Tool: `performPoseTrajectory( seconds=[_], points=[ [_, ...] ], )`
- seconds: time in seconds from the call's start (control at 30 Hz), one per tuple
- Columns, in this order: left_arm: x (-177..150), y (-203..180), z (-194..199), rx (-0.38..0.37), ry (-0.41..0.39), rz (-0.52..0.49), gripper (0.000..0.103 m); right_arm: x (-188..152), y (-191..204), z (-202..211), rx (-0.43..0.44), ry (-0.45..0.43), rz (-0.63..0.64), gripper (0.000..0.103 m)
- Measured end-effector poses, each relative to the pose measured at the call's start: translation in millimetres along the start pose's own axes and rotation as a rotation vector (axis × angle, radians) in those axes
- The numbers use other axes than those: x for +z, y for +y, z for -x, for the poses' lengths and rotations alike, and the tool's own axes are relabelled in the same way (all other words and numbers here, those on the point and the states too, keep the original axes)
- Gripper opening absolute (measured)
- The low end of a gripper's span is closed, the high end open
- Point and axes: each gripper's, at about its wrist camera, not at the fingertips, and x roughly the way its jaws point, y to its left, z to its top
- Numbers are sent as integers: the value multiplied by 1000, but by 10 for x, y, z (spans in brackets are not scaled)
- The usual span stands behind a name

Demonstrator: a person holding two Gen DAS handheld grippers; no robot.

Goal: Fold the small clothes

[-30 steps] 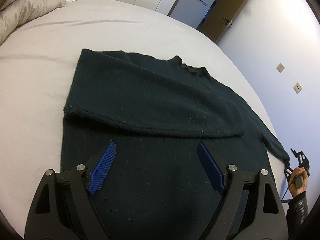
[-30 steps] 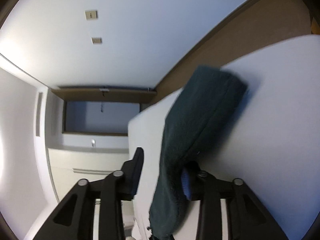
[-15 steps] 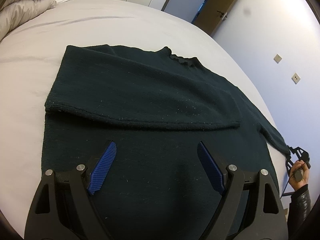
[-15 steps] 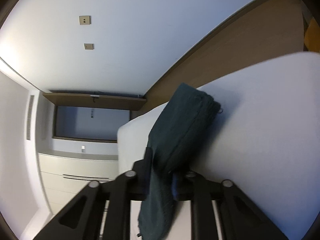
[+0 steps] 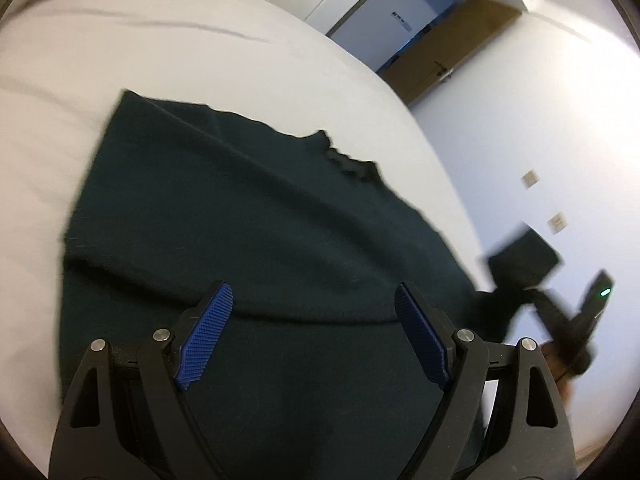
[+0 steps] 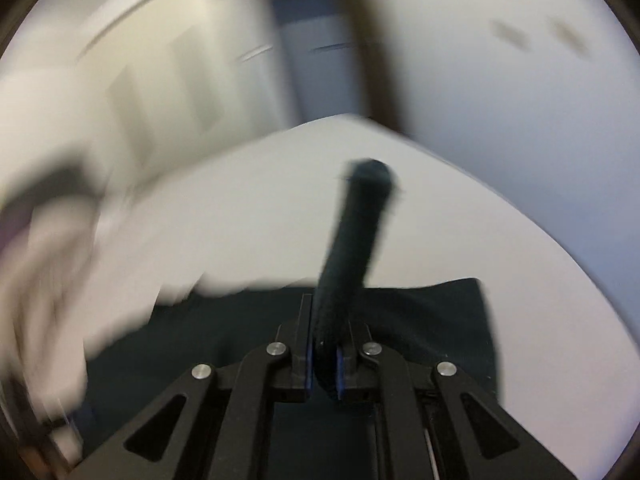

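Only rightward: sleeve (pinched) between fingers

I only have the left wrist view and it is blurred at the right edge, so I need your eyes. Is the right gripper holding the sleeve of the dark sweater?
Observer: Yes. In the right wrist view the right gripper is closing on the sleeve, which sits pinched between its blue fingers.
Operator: Where does the sleeve go from there?
Observer: It stands up and away from the gripper, its cuff end clear of the bed.
Operator: Is the sweater body under that gripper?
Observer: Yes, the dark sweater lies flat on the bed just beyond the fingers.
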Motion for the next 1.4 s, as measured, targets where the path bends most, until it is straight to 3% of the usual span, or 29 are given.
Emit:
performPoseTrajectory(
  seconds=[0.07,0.17,0.4,0.53,0.7,0.73,0.77,0.8,0.83,0.93,1.1,1.17,1.33,1.4],
  points=[
    [77,-29,-85,-56,29,47,83,-187,641,-277,31,61,171,9],
    [167,-146,-276,-125,94,82,83,-485,1019,-546,54,135,201,9],
    [252,-408,-818,-197,220,139,84,-676,1029,-651,81,185,163,11],
    [228,-488,-1128,-173,309,163,84,-696,983,-649,103,188,135,14],
    [271,-685,-1390,-147,323,126,82,-761,1029,-661,124,193,131,17],
    [290,-716,-1436,-147,325,123,79,-759,1037,-666,127,193,129,18],
    [303,-750,-1497,-143,336,114,55,-760,1028,-664,135,194,123,19],
    [306,-768,-1554,-139,355,106,20,-757,1012,-655,145,196,116,23],
    [299,-801,-1642,-140,383,102,13,-753,986,-632,159,201,106,30],
    [308,-801,-1651,-140,368,72,7,-749,769,-475,212,218,14,48],
    [532,-702,-1274,-99,253,10,7,-823,18,-5,375,137,-300,58],
    [656,-624,-1133,-79,212,-14,7,-904,-307,128,401,99,-431,62],
    [685,-417,-1001,-10,195,-49,7,-1114,-758,-76,495,130,-758,66],
    [640,-371,-997,14,191,-53,7,-1154,-768,-254,531,189,-859,66]
  ],
)
